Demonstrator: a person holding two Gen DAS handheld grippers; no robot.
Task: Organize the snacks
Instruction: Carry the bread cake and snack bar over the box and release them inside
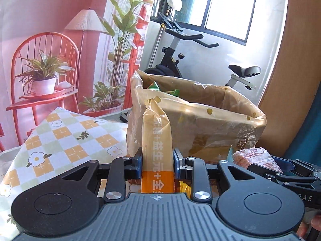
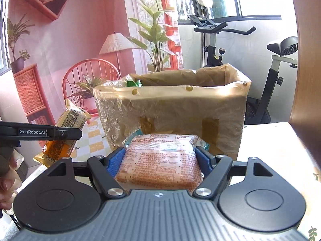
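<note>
My left gripper (image 1: 156, 162) is shut on an orange snack packet (image 1: 156, 138), held upright in front of the cardboard box (image 1: 200, 124). It also shows in the right wrist view (image 2: 60, 140), held by the left gripper (image 2: 50, 134). My right gripper (image 2: 159, 156) is shut on a pink-orange snack packet (image 2: 158, 160), close before the box (image 2: 170, 110). That packet shows at the right in the left wrist view (image 1: 254, 157). The box is open at the top, wrapped in clear film, with green packets (image 1: 172, 91) inside.
The box stands on a table with a checked flower-print cloth (image 1: 66, 138). A small yellow packet (image 1: 184, 188) lies under my left gripper. An exercise bike (image 2: 220, 46) and a pink printed backdrop (image 2: 80, 40) stand behind. A wooden panel (image 2: 307, 80) is at the right.
</note>
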